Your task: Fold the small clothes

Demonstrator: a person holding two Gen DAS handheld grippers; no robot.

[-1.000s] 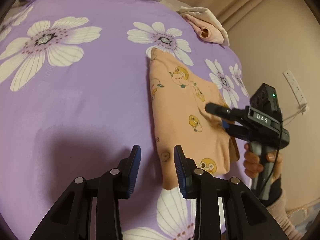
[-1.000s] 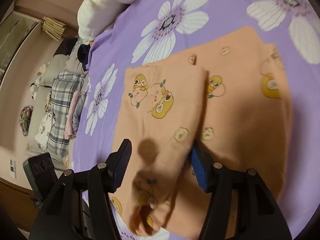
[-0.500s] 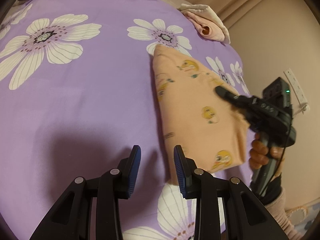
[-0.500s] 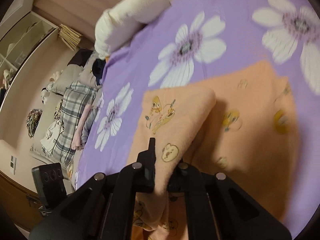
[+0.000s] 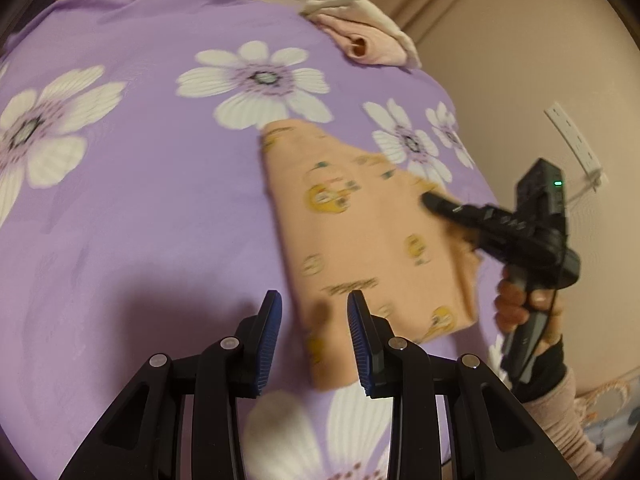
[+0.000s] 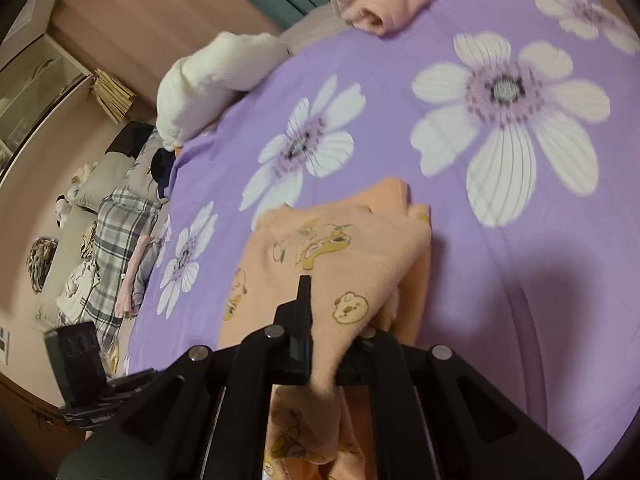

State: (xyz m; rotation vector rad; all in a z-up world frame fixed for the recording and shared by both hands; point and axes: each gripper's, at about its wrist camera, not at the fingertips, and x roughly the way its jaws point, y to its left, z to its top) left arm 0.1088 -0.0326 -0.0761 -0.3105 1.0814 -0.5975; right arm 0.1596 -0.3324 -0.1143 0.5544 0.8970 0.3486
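smooth purple floral sheet; soft orange garment lies folded.

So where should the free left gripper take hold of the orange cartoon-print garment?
The near bottom corner of the orange garment, approached from the bedsheet side: that corner lies flat just ahead of the left gripper, opposite the edge the right gripper pinches.

Left gripper: matte black linkage arms, silver round pivot screws, ribbed blue pads on the finger insides. Right gripper, at 3 o'clock in the left wrist view: black body, pistol-style handle, boxy top module with a green LED, thin black cable. Right hand: dark cuff over a pale pink ribbed sleeve.
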